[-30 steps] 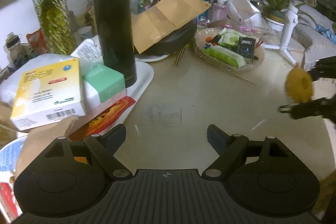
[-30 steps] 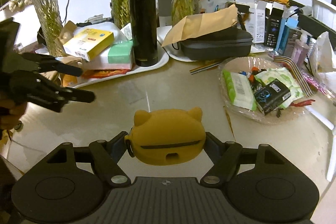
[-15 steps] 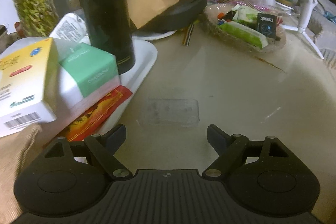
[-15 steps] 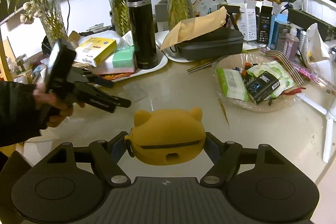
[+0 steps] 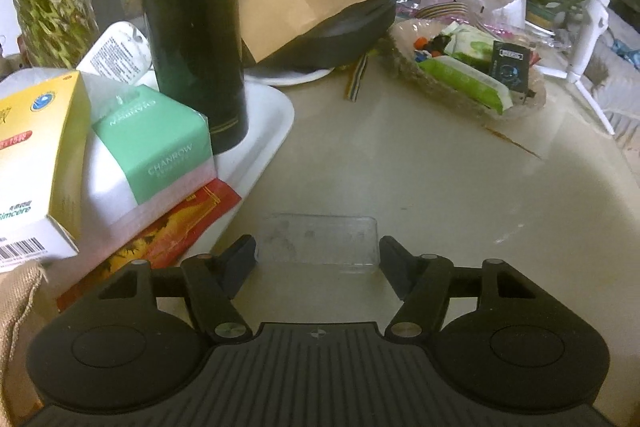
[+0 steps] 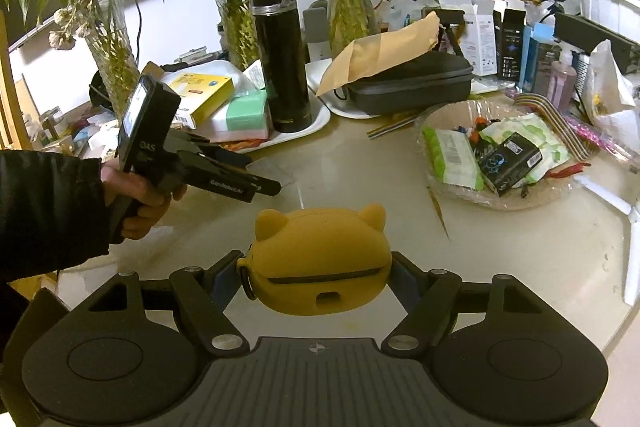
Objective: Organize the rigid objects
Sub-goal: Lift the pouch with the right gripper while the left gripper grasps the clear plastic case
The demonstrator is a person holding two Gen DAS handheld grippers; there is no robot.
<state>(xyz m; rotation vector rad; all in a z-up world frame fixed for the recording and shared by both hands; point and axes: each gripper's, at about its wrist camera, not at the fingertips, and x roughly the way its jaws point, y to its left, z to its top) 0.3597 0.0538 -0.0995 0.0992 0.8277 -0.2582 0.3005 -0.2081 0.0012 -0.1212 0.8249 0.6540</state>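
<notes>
Left gripper (image 5: 318, 253) jaws spread, flanking clear case (image 5: 318, 242), right gripper (image 6: 318, 273) clamping yellow case (image 6: 318, 261)

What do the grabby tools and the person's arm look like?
Both tools are matte black plastic. The right tool and left tool each have a ribbed plate with a small crosshair mark, two round discs and silver pins on the linkages. Seen from the side, the left tool has white lettering and a pistol-like handle. The left hand is bare, with a black sleeve.
</notes>
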